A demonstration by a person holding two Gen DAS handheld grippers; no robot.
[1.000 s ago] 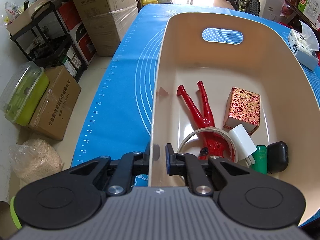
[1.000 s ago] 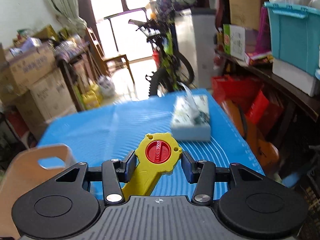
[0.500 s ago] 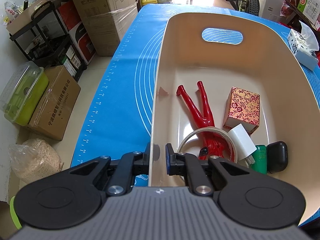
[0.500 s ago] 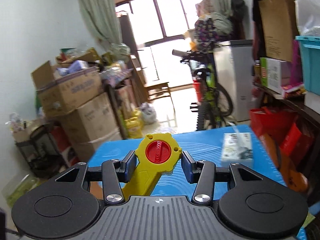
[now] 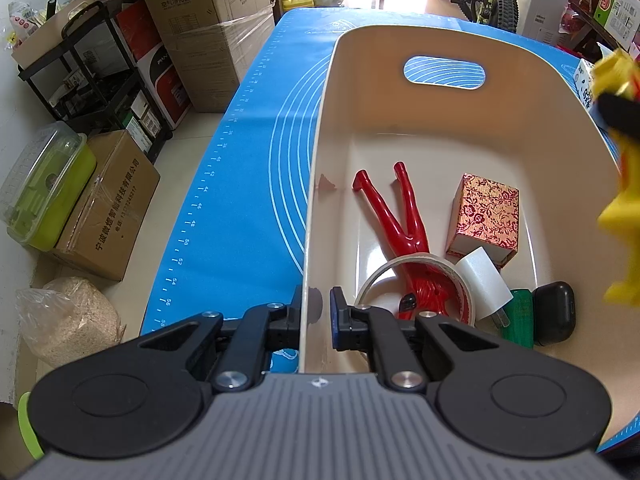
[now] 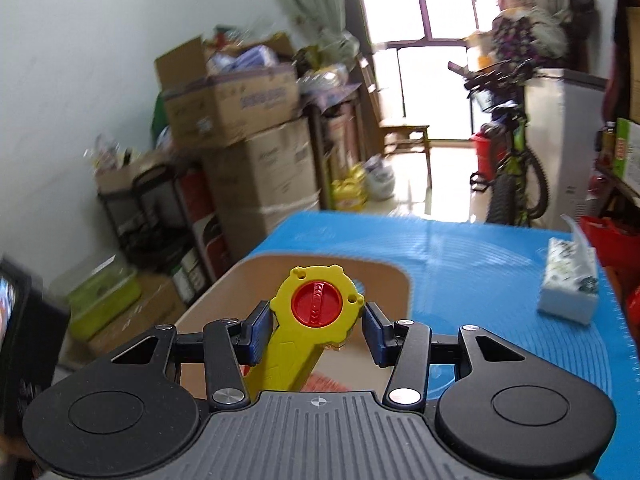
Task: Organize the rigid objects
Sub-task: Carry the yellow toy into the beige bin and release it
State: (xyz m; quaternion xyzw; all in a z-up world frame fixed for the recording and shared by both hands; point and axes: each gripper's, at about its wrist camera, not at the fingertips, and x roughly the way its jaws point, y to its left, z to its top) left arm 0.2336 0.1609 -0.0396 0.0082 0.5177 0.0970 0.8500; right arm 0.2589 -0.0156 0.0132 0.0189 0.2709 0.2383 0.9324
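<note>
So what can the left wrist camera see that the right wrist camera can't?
Only the left wrist view shows inside the bin: a red figure, a patterned box, a tape roll, a black case, and the left gripper shut on the bin's wall. Only the right wrist view shows the window and the toy's red dial. Both show the bin, blue mat, yellow toy, tissue box and bicycle.

Cluttered home storeroom, stacked cardboard boxes [image 6: 256, 152], parked bicycle [image 6: 512, 168], blue-matted table [image 6: 472, 256]
</note>
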